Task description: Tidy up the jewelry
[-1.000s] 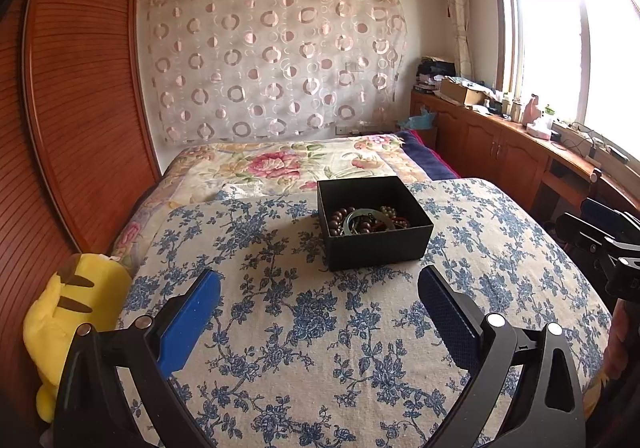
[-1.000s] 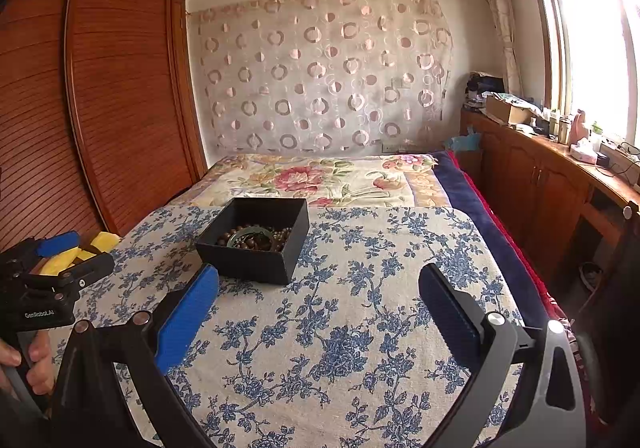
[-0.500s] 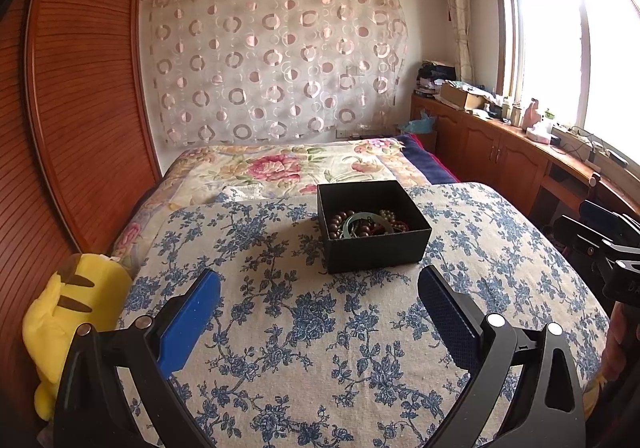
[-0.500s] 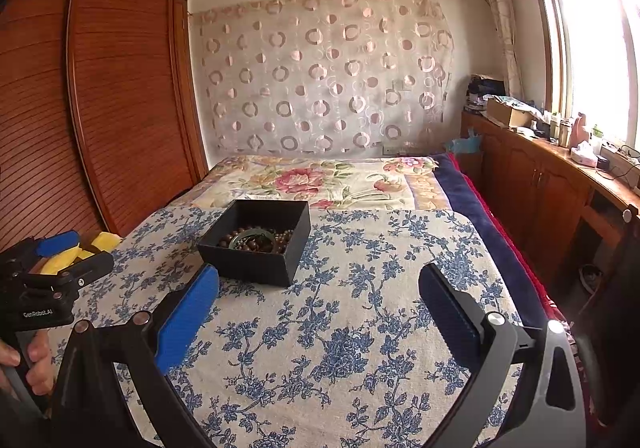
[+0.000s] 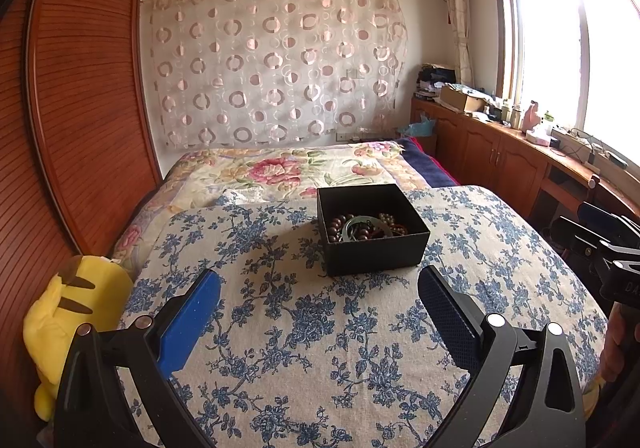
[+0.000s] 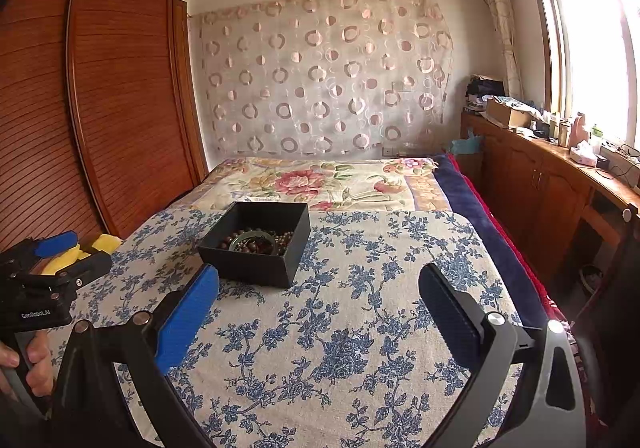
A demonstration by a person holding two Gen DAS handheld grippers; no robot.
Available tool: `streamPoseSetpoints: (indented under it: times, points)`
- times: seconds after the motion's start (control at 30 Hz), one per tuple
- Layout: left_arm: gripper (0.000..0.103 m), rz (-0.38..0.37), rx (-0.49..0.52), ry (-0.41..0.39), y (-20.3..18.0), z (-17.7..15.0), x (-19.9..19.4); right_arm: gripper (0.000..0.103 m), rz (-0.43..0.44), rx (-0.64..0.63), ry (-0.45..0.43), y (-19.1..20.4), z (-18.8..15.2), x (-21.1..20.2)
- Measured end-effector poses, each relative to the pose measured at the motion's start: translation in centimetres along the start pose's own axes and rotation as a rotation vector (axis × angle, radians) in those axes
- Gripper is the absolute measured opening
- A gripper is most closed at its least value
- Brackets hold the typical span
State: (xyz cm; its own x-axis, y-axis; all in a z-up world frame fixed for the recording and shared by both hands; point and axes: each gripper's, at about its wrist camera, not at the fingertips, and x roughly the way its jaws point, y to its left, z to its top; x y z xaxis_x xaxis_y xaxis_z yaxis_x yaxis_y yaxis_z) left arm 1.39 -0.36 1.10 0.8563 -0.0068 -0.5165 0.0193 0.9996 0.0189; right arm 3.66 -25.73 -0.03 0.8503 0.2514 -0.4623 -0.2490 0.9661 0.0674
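The bed [image 5: 280,348], under a blue-flowered bedspread [image 6: 340,328], carries the one thing the task turns on: an open black box [image 5: 374,248] standing near its middle, with the jewelry [image 5: 362,228] heaped inside it, dark bead strands tangled around a pale green bangle [image 5: 356,229]; no piece shows on the cloth outside the box; the left gripper [image 5: 320,288] and the right gripper [image 6: 318,284] both hover short of the box with their jaws spread wide and nothing between them; this fits either jewelry gathered into the box and the job near its end, or a tangle waiting to be sorted out piece by piece, and the pictures do not settle which; any reach into the box would call for a narrow, steep entry between its walls and a light pinch on a single strand, since the beads lie knotted together; the left wrist view alone shows a yellow plush toy [image 5: 68,320] wedged against the wardrobe [image 5: 80,108], and looks down deeper into the box; the right wrist view alone shows the hand [image 6: 34,364] on the left gripper's handle, and the box's near left corner.
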Motion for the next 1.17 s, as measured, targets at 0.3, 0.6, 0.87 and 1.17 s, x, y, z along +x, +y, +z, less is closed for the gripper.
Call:
streamPoseSetpoints:
  times: [0.3, 0.6, 0.87, 1.17]
  points:
    - [0.096, -0.001, -0.003, -0.008, -0.01, 0.21, -0.31, 0.101, -0.002, -0.001, -0.001, -0.02, -0.02, -0.20]
    - [0.096, -0.004, -0.004, -0.011, 0.06, 0.16, -0.50, 0.101, -0.002, 0.000, -0.001, -0.12, -0.01, -0.23]
    - [0.096, -0.008, -0.006, -0.009, 0.06, 0.10, -0.53, 0.101, -0.002, 0.001, -0.002, -0.18, 0.04, -0.31]
    - [0.096, -0.012, -0.008, -0.005, -0.06, -0.01, -0.49, 0.101, -0.001, 0.001, -0.002, -0.21, 0.19, -0.49]
